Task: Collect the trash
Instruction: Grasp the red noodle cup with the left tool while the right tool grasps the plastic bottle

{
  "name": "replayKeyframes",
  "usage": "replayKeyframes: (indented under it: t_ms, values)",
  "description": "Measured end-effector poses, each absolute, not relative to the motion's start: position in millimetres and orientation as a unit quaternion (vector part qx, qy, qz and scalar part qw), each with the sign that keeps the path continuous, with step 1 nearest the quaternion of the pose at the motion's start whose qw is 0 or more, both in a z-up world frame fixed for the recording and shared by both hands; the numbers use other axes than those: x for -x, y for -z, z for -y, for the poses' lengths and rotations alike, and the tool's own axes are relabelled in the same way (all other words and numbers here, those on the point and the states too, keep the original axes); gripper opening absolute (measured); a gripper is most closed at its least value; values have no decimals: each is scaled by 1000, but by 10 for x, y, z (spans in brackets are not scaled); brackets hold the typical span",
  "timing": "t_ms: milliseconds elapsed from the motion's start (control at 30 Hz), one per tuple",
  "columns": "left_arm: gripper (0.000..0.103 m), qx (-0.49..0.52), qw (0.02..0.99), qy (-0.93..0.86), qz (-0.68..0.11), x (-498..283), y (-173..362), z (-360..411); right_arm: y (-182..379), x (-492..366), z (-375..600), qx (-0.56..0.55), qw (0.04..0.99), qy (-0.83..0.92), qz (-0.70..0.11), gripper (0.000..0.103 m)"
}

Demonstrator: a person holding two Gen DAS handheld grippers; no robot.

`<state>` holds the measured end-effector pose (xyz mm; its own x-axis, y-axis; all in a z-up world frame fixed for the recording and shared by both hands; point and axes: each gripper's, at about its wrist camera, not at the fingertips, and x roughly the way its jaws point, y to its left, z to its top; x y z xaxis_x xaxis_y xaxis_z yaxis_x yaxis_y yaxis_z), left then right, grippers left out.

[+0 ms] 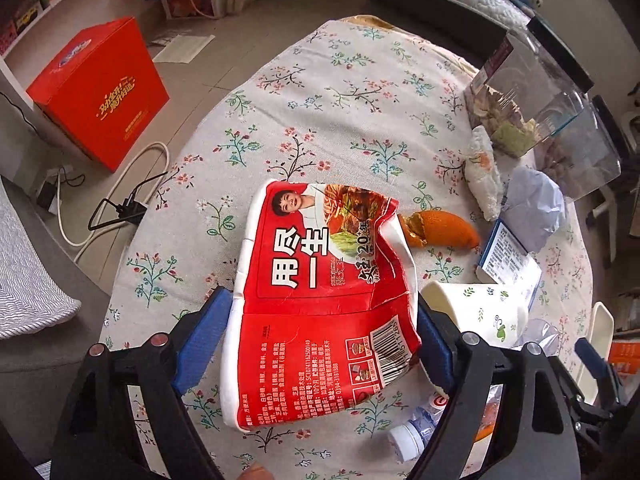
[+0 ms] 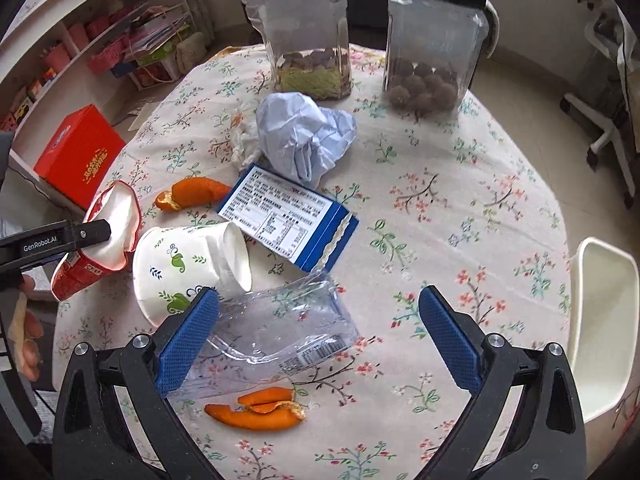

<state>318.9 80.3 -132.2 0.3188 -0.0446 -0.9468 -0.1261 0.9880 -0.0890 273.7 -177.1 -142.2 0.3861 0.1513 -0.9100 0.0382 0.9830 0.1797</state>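
Trash lies scattered over a round table (image 2: pixel 460 208) covered in a floral cloth. The left gripper (image 1: pixel 324 320) has its blue-padded fingers closed on a crushed red noodle cup (image 1: pixel 320 292), which is pinched between them above the cloth; from the right wrist view the same cup shows its white inside at the table's left edge. The right gripper (image 2: pixel 316 336) is spread wide and holds nothing, its left finger lying just over a crumpled clear plastic bottle (image 2: pixel 280 336) that rests on its side. A white paper cup (image 2: pixel 188 268) with green leaf prints lies tipped over just beside the bottle, and a blue and white carton (image 2: pixel 288 220) lies flat behind it. Near that carton sit a ball of crumpled pale paper (image 2: pixel 304 136) and a piece of orange peel (image 2: pixel 192 194); more orange peel (image 2: pixel 256 408) lies close to the right gripper. Two clear jars (image 2: pixel 308 32) with dark lids stand upright at the far side.
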Motion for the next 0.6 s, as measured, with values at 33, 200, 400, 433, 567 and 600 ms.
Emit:
replayKeyframes:
  t_ms: [33, 200, 400, 433, 567, 600]
  values:
    - [83, 72, 815, -22, -574, -3158, 1255, -793, 1516, -2735, 1806, -130, 809, -40, -572, 96]
    - [83, 58, 840, -3, -539, -3035, 1006, -703, 1978, -2695, 1893, -306, 728, -53, -611, 97]
    - [83, 48, 854, 10, -518, -2982, 913, -634, 1832, -2728, 1679, -271, 773, -67, -570, 70]
    - [83, 48, 856, 10, -514, -2976, 899, -644, 1808, -2714, 1652, -266, 777, -70, -567, 68]
    - [83, 64, 867, 7, -495, -2962, 810, -692, 1622, -2708, 1591, -243, 800, -79, -543, 61]
    - [83, 67, 870, 8, -488, -2953, 777, -693, 1554, -2706, 1592, -240, 806, -83, -535, 60]
